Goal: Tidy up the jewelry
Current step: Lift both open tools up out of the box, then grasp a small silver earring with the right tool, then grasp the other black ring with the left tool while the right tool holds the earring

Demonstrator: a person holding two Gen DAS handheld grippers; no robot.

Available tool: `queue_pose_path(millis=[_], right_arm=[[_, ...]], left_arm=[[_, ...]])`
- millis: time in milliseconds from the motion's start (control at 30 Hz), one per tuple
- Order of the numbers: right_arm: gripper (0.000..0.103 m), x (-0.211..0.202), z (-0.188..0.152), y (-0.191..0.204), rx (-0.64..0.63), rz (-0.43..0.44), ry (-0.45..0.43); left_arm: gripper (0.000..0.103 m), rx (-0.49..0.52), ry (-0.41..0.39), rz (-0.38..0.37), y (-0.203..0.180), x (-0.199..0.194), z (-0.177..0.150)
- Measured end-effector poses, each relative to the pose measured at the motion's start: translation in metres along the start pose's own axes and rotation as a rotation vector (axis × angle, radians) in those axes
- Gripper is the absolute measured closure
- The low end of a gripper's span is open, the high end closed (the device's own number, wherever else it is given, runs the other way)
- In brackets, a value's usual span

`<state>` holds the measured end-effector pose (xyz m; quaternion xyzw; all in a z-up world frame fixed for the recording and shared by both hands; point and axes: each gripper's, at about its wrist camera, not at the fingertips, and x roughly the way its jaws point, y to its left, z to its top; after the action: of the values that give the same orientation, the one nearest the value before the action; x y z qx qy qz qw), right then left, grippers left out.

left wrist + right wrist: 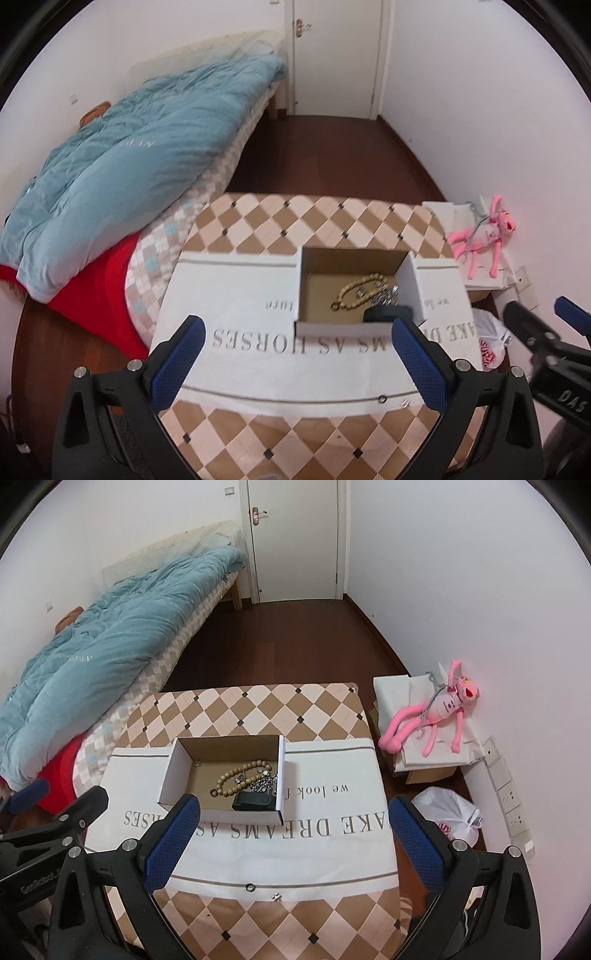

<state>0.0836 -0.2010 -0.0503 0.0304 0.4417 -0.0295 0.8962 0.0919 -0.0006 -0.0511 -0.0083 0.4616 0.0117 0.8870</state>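
Two small pieces are being left outside the box (354, 291) in the left wrist view: a dark ring (382, 398) and a tiny silver piece (405, 403), both being shown low and right of centre on the near edge of the white printed cloth (236, 295). The left gripper (297, 363) is being held wide apart and empty across the bottom of the frame. In the box at frame centre, a beaded bracelet (356, 291), a silver chain tangle (386, 295) and a black case (386, 314) are being kept together. The right gripper (535, 314) is being seen at the right edge, its fingers parted with nothing between them.

In the right wrist view, the right gripper (293, 843) is likewise being held wide and empty along the bottom. The box (177, 771) is being shown just left of centre, with bracelet (240, 775), chain (264, 784) and case (255, 802) inside. The ring (250, 887) and silver piece (275, 896) are being shown below centre, near each other by the cloth's near hem. The left gripper (59, 794) is being seen at the left edge; its state cannot be told here.

The task is being judged mostly done, with these two loose pieces left to be collected.
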Motion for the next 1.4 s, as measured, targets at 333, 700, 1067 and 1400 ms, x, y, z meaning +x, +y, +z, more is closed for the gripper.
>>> queue_pose_path(millis=[333,700,1067,1400], right_arm=[[0.027,0.09,-0.088,-0.019,0.059,0.06,0.285],[0.076,0.155,-0.142,0.021,-0.012,0.076,0.373],[0.097,0.132,-0.13,-0.012,0.078,0.117,0.324],[0.097,0.129,-0.118,-0.069,0.18,0.086,0.316]], left_arm=[[0.0,0.053,0.124,0.117,0.001,0.068,-0.067],[0.0,0.05,0.271,0.162,0.014,0.118,-0.108],[0.0,0.113,0.305,0.058,-0.03,0.127,-0.111],[0.023,0.232,0.326,-0.103,-0.108,0.143,-0.118]])
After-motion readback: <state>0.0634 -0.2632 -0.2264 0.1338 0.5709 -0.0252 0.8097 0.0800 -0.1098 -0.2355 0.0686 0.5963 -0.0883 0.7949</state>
